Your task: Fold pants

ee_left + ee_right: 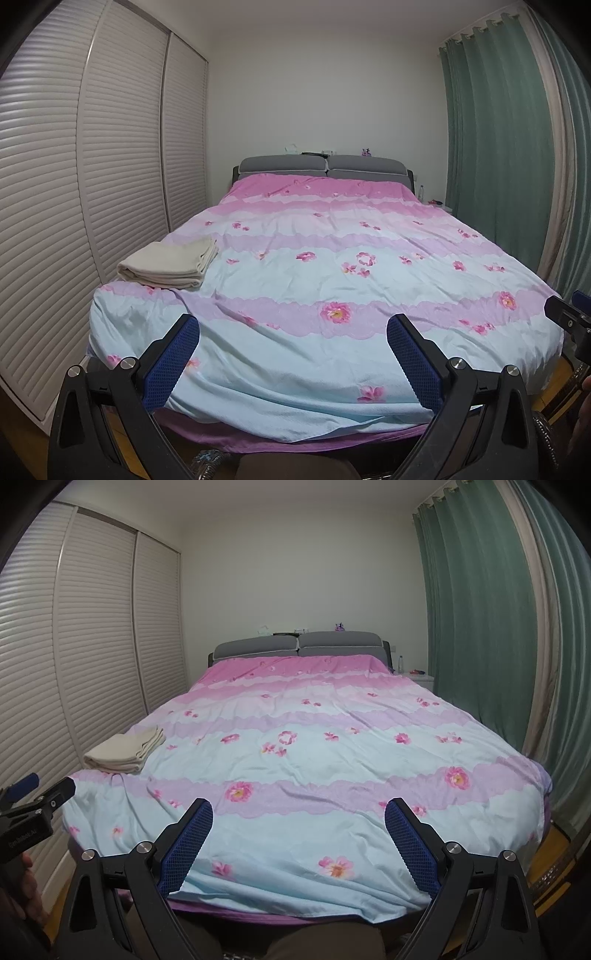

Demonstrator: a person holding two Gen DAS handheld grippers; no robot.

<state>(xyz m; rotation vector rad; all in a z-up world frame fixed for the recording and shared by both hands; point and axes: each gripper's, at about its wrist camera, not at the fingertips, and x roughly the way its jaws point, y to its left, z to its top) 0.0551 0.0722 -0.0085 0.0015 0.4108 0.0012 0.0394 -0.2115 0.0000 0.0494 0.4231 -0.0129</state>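
The cream pants (pixel 168 264) are seen lying already folded in a flat stack near the left edge of the bed (pixel 332 350), well apart from both grippers. The cloth is judged soft, light and limp; an outer folded edge would best be pinched, all layers together. The left gripper (pixel 293 332) and right gripper (pixel 298 814) are held with fingers wide apart, empty. Only the right view shows the nightstand (pixel 415 675) clearly.

The bed (pixel 325 280) wore a floral quilt banded pink, lilac and pale blue. 1 folded cream garment (pixel 170 263) lay on its near left corner.
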